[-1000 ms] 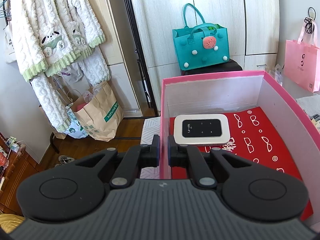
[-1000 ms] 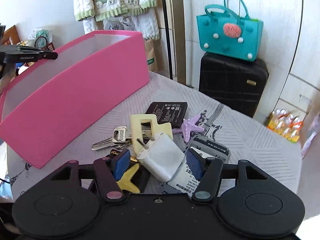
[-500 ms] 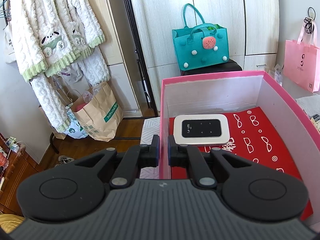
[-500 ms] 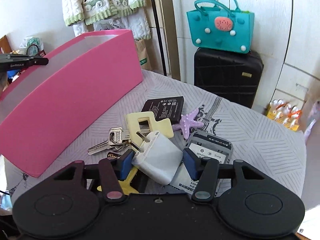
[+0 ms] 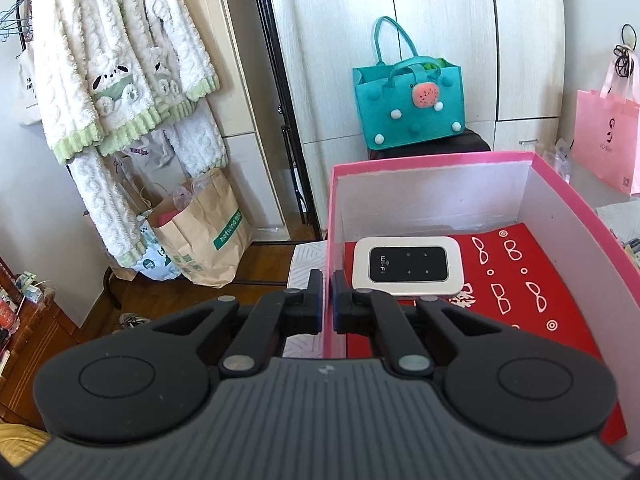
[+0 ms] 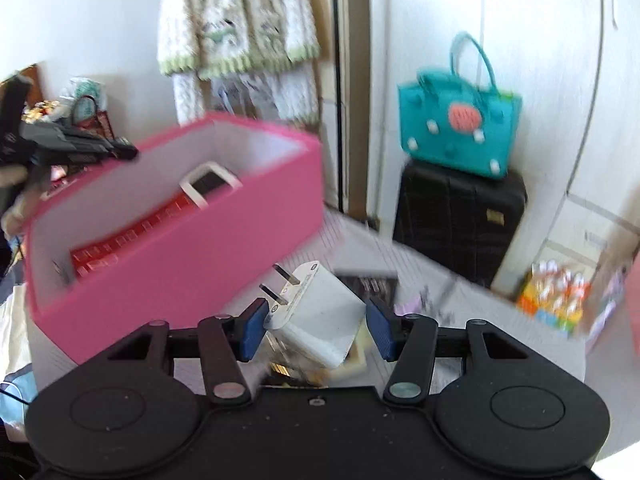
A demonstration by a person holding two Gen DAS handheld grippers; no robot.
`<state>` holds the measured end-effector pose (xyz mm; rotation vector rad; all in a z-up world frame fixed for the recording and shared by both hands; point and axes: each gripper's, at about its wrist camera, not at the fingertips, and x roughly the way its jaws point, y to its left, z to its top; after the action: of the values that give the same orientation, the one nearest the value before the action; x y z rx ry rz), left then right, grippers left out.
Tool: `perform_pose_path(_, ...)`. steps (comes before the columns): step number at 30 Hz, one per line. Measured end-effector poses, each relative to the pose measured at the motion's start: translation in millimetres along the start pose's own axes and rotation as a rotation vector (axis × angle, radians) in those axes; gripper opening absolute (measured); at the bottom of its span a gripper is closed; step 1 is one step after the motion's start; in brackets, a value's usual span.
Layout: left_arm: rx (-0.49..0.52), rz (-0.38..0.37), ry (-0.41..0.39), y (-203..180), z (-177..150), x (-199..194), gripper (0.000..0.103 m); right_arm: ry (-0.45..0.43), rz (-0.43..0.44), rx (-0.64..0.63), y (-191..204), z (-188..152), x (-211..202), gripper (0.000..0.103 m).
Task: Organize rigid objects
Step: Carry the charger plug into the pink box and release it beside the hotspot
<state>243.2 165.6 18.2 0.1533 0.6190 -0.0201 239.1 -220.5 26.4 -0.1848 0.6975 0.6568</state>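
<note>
Left wrist view: left gripper [image 5: 328, 294] clamped on the near wall of the pink box [image 5: 568, 196], one finger outside, one inside. A white Wi-Fi router [image 5: 408, 266] lies flat on the box's red floor, by the far left corner.

Right wrist view, blurred: right gripper [image 6: 316, 326] grips a white charger plug [image 6: 320, 320], its jaws having just been closing; prongs point toward the pink box, plug clear of the table [image 6: 460, 312].

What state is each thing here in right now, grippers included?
Left gripper: shut on the box wall.
Right gripper: shut on the charger, lifted off the table.
Charger: held, tilted, prongs toward the box.
Box: pink, open on top, tipped.
Wi-Fi router: lying flat inside the box, screen up.
Teal bag: upright on the black suitcase.
</note>
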Motion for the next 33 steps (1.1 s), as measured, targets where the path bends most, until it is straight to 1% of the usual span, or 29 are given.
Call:
perform_pose_path(3, 0.001, -0.001, -0.006, 0.7, -0.1, -0.9, 0.003, -0.054, 0.021, -0.06, 17.9, 21.4, -8.8, 0.059)
perform_pose_path(6, 0.001, -0.004, -0.008, 0.4, -0.5, -1.0, 0.003, -0.092, 0.059, -0.132, 39.4, 43.2, -9.6, 0.059)
perform_pose_path(9, -0.002, -0.006, -0.008, 0.0, -0.6, -1.0, 0.003, -0.095, 0.105, -0.217, 62.0, 63.2, 0.6, 0.059)
perform_pose_path(11, 0.002, -0.005, -0.008, -0.3, -0.8, -1.0, 0.003, -0.078, 0.117, -0.28, 78.5, 74.0, 14.9, 0.059)
perform_pose_path(14, -0.001, -0.004, -0.008, -0.5, -0.8, -0.9, 0.003, -0.028, 0.113, -0.369, 97.3, 86.6, 43.9, 0.059)
perform_pose_path(16, 0.0, -0.005, -0.009, -1.0, -0.8, -1.1, 0.003, 0.014, 0.091, -0.431, 108.6, 93.9, 66.7, 0.059)
perform_pose_path(21, 0.001, -0.004, -0.008, -1.5, -0.6, -0.2, 0.003, 0.163, 0.047, -0.595, 125.1, 102.3, 120.8, 0.059)
perform_pose_path(24, 0.005, -0.003, -0.009, -1.7, -0.7, -0.5, 0.003, 0.258, 0.042, -0.671, 129.3, 103.0, 145.9, 0.059)
perform_pose_path(27, 0.004, -0.007, -0.009, -1.8, -1.1, -0.5, 0.003, 0.342, 0.056, -0.736, 132.7, 98.8, 161.5, 0.059)
perform_pose_path(30, -0.002, -0.012, -0.011, -0.6, -1.4, 0.1, 0.003, 0.376, 0.048, -0.765, 136.9, 99.9, 170.3, 0.059)
perform_pose_path(33, -0.002, -0.016, -0.011, -1.2, -1.5, 0.1, 0.003, 0.398, -0.003, -0.79, 140.2, 103.0, 178.3, 0.059)
